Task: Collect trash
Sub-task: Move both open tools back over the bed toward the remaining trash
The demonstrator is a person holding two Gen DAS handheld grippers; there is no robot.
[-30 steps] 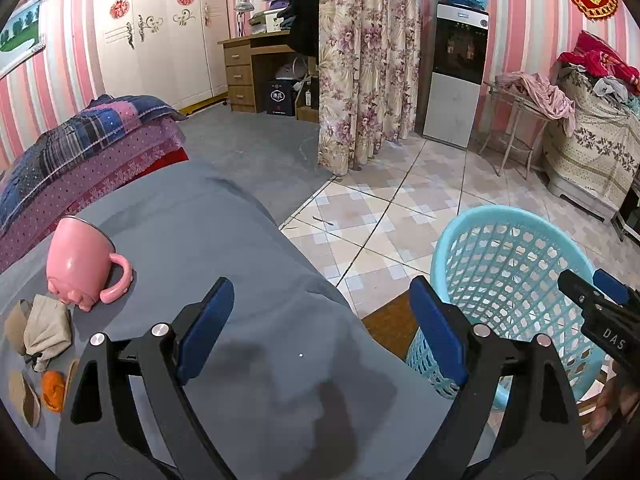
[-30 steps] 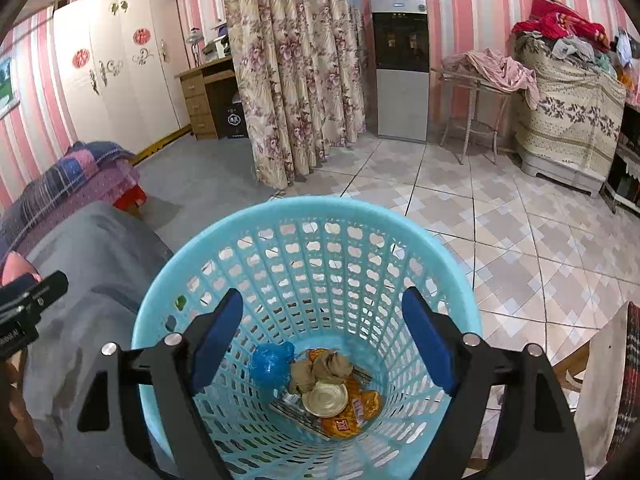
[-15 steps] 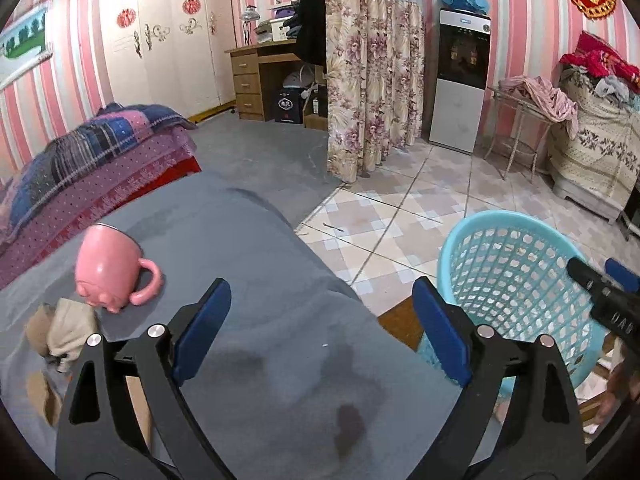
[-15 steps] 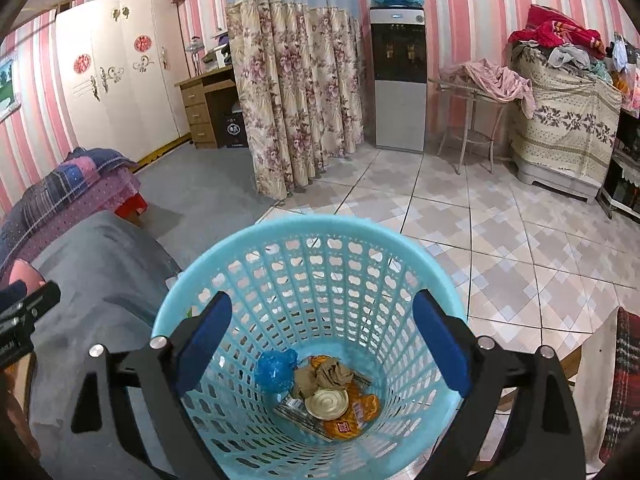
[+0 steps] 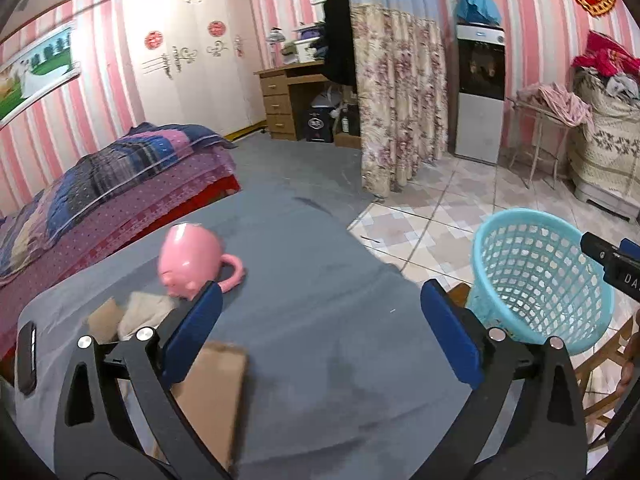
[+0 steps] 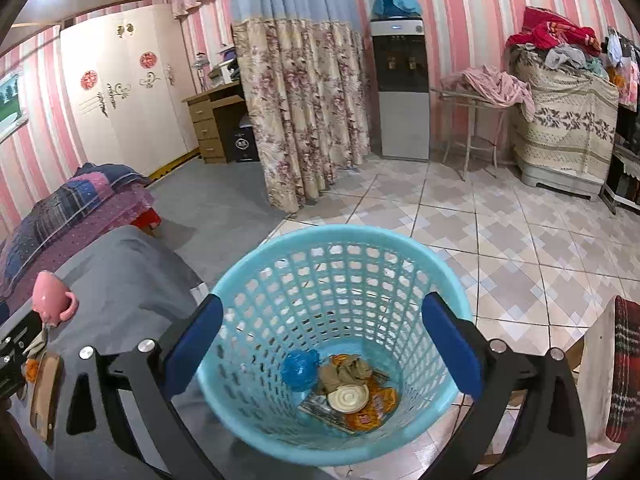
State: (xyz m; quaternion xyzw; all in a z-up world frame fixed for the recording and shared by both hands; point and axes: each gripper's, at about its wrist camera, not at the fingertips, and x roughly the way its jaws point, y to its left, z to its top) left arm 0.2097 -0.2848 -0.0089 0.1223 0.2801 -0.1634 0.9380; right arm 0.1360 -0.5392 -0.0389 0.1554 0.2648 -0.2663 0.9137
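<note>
A light blue mesh basket (image 6: 256, 280) stands on the floor beside the grey-covered table (image 5: 312, 280); it also shows in the left wrist view (image 5: 536, 276). It holds a blue wad (image 6: 299, 368), crumpled brown paper (image 6: 344, 368), a round lid (image 6: 348, 397) and orange wrappers (image 6: 368, 414). My right gripper (image 6: 322, 350) is open and empty above the basket. My left gripper (image 5: 320, 330) is open and empty above the table. Brown cardboard (image 5: 212, 392) and crumpled beige paper (image 5: 140, 312) lie at the table's left.
An upturned pink mug (image 5: 190, 260) sits on the table by the paper. A dark phone (image 5: 26, 356) lies at the far left edge. A quilted bed (image 5: 112, 184) is behind; a flowered curtain (image 5: 400, 108), tiled floor and a chair (image 6: 612, 368) are at the right.
Both grippers have drawn back and risen. In the left view the mug and paper have shifted right and the cardboard has come into view. The basket looks smaller.
</note>
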